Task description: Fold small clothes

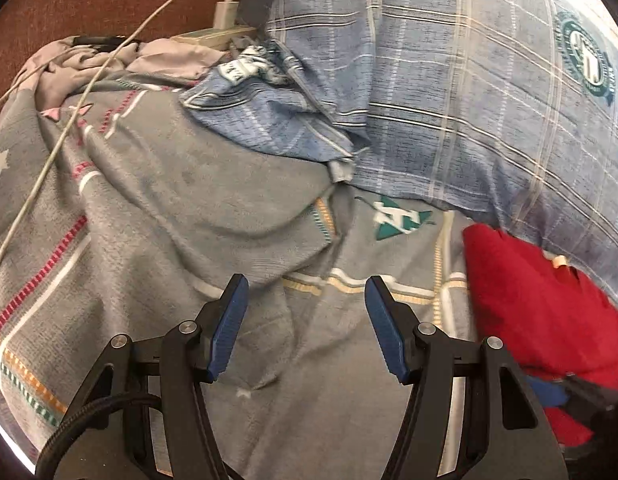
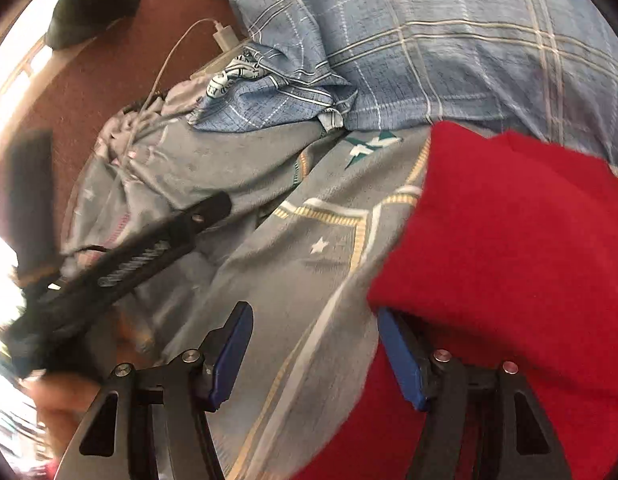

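1. The red garment (image 2: 509, 240) lies on the grey bedcover (image 2: 293, 280), to the right of the right gripper (image 2: 315, 354) and partly over its right finger. In the left wrist view the same garment (image 1: 537, 308) is right of the left gripper (image 1: 305, 328), well outside its fingers.
2. The right gripper has its jaws apart. Only the bedcover is between the blue pads; the garment's edge drapes on the outer side of the right finger, so nothing is clamped.
3. The left gripper also stands with jaws apart, over bare bedcover, holding nothing.
4. The garment looks like a soft, thick, fleecy cloth. I judge it light and limp: it will sag and bend when lifted, not keep a shape. The surface seems rough, so the pads should not slip easily.
5. It is bunched in layers, so a pinch in the middle may take several layers together. Better to take an edge or a corner, such as the lower left border just ahead of the right gripper.
6. The bedcover below is also soft and wrinkled; a low pinch may catch it with the garment.
7. The blue checked pillow (image 1: 469, 100) lies beyond the garment, ahead of both grippers.
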### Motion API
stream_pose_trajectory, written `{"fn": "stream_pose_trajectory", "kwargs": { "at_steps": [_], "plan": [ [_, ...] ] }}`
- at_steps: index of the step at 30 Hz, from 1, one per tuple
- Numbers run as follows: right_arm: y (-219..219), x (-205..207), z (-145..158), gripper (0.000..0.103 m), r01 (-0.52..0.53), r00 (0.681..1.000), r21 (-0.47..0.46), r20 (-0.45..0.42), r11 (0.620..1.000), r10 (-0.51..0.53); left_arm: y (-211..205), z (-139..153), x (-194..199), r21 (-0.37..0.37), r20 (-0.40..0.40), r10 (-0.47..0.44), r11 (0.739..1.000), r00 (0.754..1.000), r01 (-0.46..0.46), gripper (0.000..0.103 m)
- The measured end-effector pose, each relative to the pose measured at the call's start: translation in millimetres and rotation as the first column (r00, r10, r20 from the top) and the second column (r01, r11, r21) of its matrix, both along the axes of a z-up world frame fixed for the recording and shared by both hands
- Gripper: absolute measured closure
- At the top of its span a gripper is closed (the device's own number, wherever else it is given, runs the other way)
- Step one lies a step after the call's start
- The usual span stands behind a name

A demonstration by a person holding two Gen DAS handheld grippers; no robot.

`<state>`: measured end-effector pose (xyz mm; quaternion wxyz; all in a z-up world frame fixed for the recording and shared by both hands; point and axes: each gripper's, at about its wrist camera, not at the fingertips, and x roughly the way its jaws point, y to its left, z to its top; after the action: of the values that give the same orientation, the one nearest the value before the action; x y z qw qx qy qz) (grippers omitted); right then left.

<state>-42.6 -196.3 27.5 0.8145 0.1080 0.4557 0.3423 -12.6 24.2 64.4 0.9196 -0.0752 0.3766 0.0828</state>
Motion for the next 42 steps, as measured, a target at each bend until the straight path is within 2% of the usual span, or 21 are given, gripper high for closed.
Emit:
{"fn": "stream_pose_trajectory", "kwargs": {
  "at_steps": [2, 4, 7, 8, 10, 12, 15, 16, 18, 20, 23, 24, 26, 30, 31, 33, 34, 37, 38, 40, 42],
  "plan": [
    [-16, -9, 17, 0.04, -0.027, 0.999, 0.009, 0.02, 1.0, 0.026, -8, 3, -1, -0.017, 0.011, -0.034, 0.999, 0.999, 0.034, 0.042],
    [-35, -15, 36, 0.04, -0.012, 0.996, -0.016, 0.086, 1.0, 0.014, -18, 5, 0, -0.038, 0.019, -0.078, 0.996, 0.997, 0.078, 0.042],
    [-63, 2, 57, 0.04, 0.123, 0.98, -0.036, 0.165, 0.992, -0.116, -37, 4, 5, -0.076, 0.011, -0.148, 0.986, 0.989, 0.148, 0.042],
    [-68, 17, 58, 0.04, 0.186, 0.97, -0.056, 0.171, 0.981, -0.174, -45, 0, 8, -0.096, -0.001, -0.172, 0.981, 0.985, 0.171, 0.042],
    [-65, 49, 51, 0.04, 0.22, 0.967, -0.092, 0.153, 0.971, -0.205, -58, -3, 15, -0.111, -0.018, -0.201, 0.974, 0.979, 0.198, 0.042],
    [-57, 80, 36, 0.04, 0.213, 0.973, -0.173, 0.127, 0.962, -0.192, -72, -12, 24, -0.072, -0.056, -0.211, 0.976, 0.976, 0.207, 0.042],
    [-39, 112, 9, 0.058, 0.157, 0.987, -0.277, 0.09, 0.948, -0.137, -87, -28, 32, 0.009, -0.135, -0.212, 0.976, 0.968, 0.216, 0.042],
    [-36, 117, 1, 0.069, 0.138, 0.99, -0.293, 0.071, 0.946, -0.122, -88, -32, 33, 0.022, -0.155, -0.207, 0.977, 0.966, 0.213, 0.042],
    [-31, 119, -6, 0.075, 0.126, 0.991, -0.323, 0.087, 0.938, -0.103, -88, -35, 35, 0.03, -0.17, -0.196, 0.979, 0.966, 0.204, 0.042],
    [-29, 119, -4, 0.099, 0.125, 0.986, -0.36, 0.145, 0.925, -0.077, -87, -36, 35, 0.03, -0.173, -0.192, 0.979, 0.966, 0.2, 0.042],
    [-30, 131, -10, 0.099, 0.243, 0.962, -0.438, 0.224, 0.865, -0.156, -88, -36, 36, 0.037, -0.183, -0.187, 0.98, 0.965, 0.197, 0.042],
    [-33, 136, -16, 0.099, 0.271, 0.958, -0.442, 0.211, 0.855, -0.194, -87, -34, 36, 0.03, -0.182, -0.188, 0.98, 0.965, 0.196, 0.042],
    [-43, 138, -21, 0.099, 0.297, 0.954, -0.376, 0.16, 0.877, -0.254, -83, -30, 34, -0.002, -0.172, -0.188, 0.982, 0.967, 0.191, 0.042],
    [-67, 105, 6, 0.097, 0.297, 0.953, -0.258, 0.143, 0.919, -0.268, -78, -12, 29, -0.039, -0.098, -0.191, 0.981, 0.977, 0.188, 0.042],
    [-67, 96, 11, 0.095, 0.283, 0.956, -0.244, 0.147, 0.928, -0.253, -78, -9, 28, -0.045, -0.085, -0.194, 0.981, 0.977, 0.191, 0.042],
    [-66, 75, 13, 0.071, 0.235, 0.968, -0.237, 0.143, 0.943, -0.205, -80, -6, 26, -0.067, -0.072, -0.213, 0.976, 0.974, 0.208, 0.042],
    [-66, 67, 9, 0.049, 0.217, 0.973, -0.253, 0.135, 0.943, -0.187, -83, -5, 26, -0.075, -0.071, -0.224, 0.973, 0.972, 0.219, 0.042],
    [-61, 57, -15, 0.045, 0.201, 0.978, -0.306, 0.116, 0.931, -0.173, -92, -6, 26, -0.055, -0.072, -0.242, 0.97, 0.968, 0.238, 0.042],
    [-61, 53, -16, 0.045, 0.215, 0.973, -0.31, 0.148, 0.926, -0.177, -94, -6, 26, -0.043, -0.07, -0.245, 0.969, 0.967, 0.243, 0.042],
    [-63, 47, -10, 0.046, 0.243, 0.967, -0.363, 0.166, 0.9, -0.194, -97, -4, 24, -0.032, -0.061, -0.254, 0.967, 0.965, 0.253, 0.042],
    [-82, 35, 1, 0.045, 0.268, 0.959, -0.349, 0.185, 0.898, -0.214, -98, -1, 22, -0.034, -0.052, -0.268, 0.963, 0.962, 0.266, 0.042]
  ]
}}
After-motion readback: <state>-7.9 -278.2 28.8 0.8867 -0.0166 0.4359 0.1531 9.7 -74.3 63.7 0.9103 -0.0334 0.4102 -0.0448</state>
